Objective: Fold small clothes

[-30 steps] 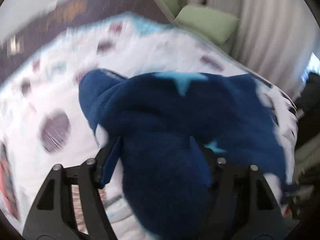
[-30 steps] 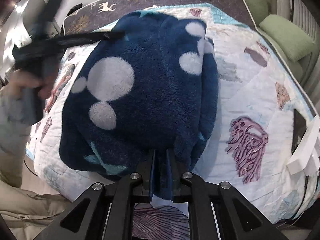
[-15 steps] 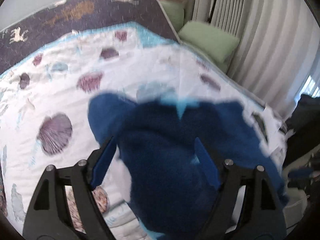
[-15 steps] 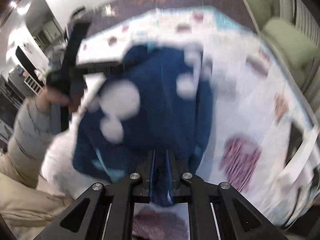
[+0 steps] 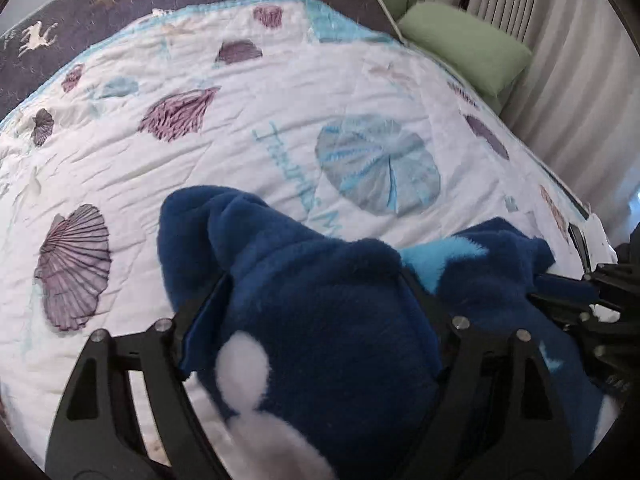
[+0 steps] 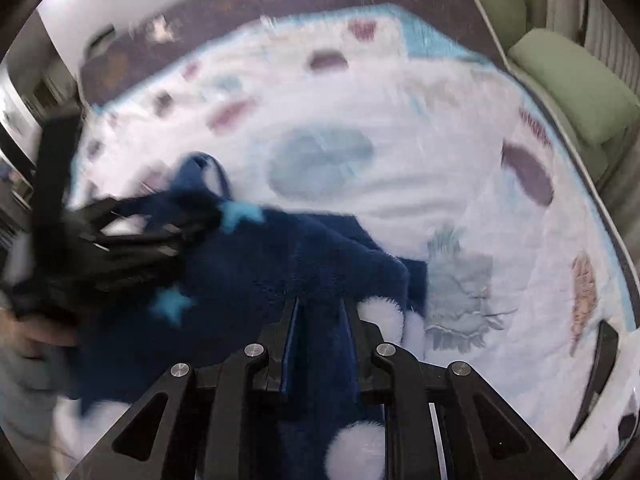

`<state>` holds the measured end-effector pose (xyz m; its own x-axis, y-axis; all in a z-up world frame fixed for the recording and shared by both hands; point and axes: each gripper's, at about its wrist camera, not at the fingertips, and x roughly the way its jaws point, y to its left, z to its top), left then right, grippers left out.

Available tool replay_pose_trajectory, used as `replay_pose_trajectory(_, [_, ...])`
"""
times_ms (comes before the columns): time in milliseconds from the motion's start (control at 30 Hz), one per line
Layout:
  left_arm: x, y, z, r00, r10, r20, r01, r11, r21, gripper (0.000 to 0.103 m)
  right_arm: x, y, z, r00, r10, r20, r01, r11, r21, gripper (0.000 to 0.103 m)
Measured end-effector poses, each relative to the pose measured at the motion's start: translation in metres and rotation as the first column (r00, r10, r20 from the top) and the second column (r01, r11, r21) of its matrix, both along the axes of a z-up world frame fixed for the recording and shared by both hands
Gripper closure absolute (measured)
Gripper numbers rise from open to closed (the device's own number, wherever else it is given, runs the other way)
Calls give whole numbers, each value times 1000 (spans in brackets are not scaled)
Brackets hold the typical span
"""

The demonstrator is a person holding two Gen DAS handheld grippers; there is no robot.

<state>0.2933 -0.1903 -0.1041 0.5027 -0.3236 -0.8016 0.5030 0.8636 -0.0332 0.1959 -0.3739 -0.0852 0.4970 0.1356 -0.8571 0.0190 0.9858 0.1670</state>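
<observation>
A dark blue fleece garment (image 5: 320, 312) with white dots and light blue stars lies bunched over the near part of the quilted bed. My left gripper (image 5: 316, 280) has its fingers wide apart with a thick fold of the fleece between them. My right gripper (image 6: 320, 304) is shut on a fold of the same garment (image 6: 256, 264). The right gripper also shows at the right edge of the left wrist view (image 5: 592, 292). The left gripper shows blurred at the left of the right wrist view (image 6: 132, 232).
The white quilt (image 5: 280, 120) with shell prints covers the bed. A dark patterned blanket (image 5: 120, 4) lies at the far end. Green pillows (image 5: 468, 48) and grey curtains (image 5: 560, 60) stand at the right. A dark flat object (image 6: 600, 364) lies at the right bed edge.
Both grippers have brought the garment down and toward the near edge of the bed. It is now lower and more bunched, and more bare quilt shows beyond it.
</observation>
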Motion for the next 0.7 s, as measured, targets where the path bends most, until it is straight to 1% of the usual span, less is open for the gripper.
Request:
replay_pose_trajectory(33, [-2,-1,2,1000,-7,10,7,1000,9,20,-1,-2,-6,1000,-3,26,3,1000,6,85])
replay_pose_trajectory(67, [-5,-4,2,1000,-15,17,15,1000,22,20,-5,-5,-4,999,-24,40,23,999,29,85])
replay_pose_trajectory(100, [-6,-4,3,999,-22,24,21,999,31,20,-6,-4,-2,999,-28,46,27,999,19,85])
replay_pose_trajectory(133, [-6,-4,4,999,-21,25,20,999,28,20,-8,2,-2,998,-18,58,20,1000,-18,85])
replay_pose_trajectory(167, [-6,-2,6,999,-18,28,17,1000,16,20,-8,5,-2,998,-14,65,16,999,-42,85])
replay_pose_trajectory(233, [-10,3,14,999,-20,45,20,1000,-6,20,-7,6,1,998,-12,63,15,999,-50,85])
replay_pose_trajectory(267, [-15,8,23,998,-18,54,19,1000,-22,20,-9,6,5,998,-6,67,9,999,-47,85])
replay_pose_trajectory(333, [-31,23,47,997,1,72,4,998,-67,20,-18,5,21,997,3,82,1,999,-48,83])
replay_pose_trajectory(400, [-51,43,69,993,12,117,3,992,-130,20,-40,4,44,994,-2,110,7,999,-45,81])
replay_pose_trajectory(433, [-71,57,83,989,12,147,14,984,-180,20,-56,5,57,992,3,130,1,999,-35,81])
replay_pose_trajectory(467, [-85,66,91,987,6,161,29,977,-210,20,-66,7,65,989,14,145,-11,1000,-20,81])
replay_pose_trajectory(500, [-101,73,96,985,-14,171,55,970,-236,20,-89,10,76,984,40,174,-44,999,20,80])
replay_pose_trajectory(533, [-124,81,101,983,-51,179,97,961,-257,20,-102,13,82,981,57,187,-67,997,43,78])
replay_pose_trajectory(567, [-138,84,101,981,-74,181,121,957,-263,20,-124,21,86,975,96,202,-112,991,70,77])
replay_pose_trajectory(600, [-153,85,98,979,-98,179,143,955,-259,20,-136,27,87,970,123,208,-141,987,74,77])
replay_pose_trajectory(633, [-170,82,87,978,-126,164,163,958,-237,20,-149,34,84,968,144,204,-161,985,67,76])
replay_pose_trajectory(667, [-179,78,73,982,-133,132,158,966,-206,20,-159,41,77,971,152,183,-164,985,54,75])
replay_pose_trajectory(700, [-184,72,53,988,-131,76,142,978,-155,20,-164,47,61,980,150,129,-156,987,35,75])
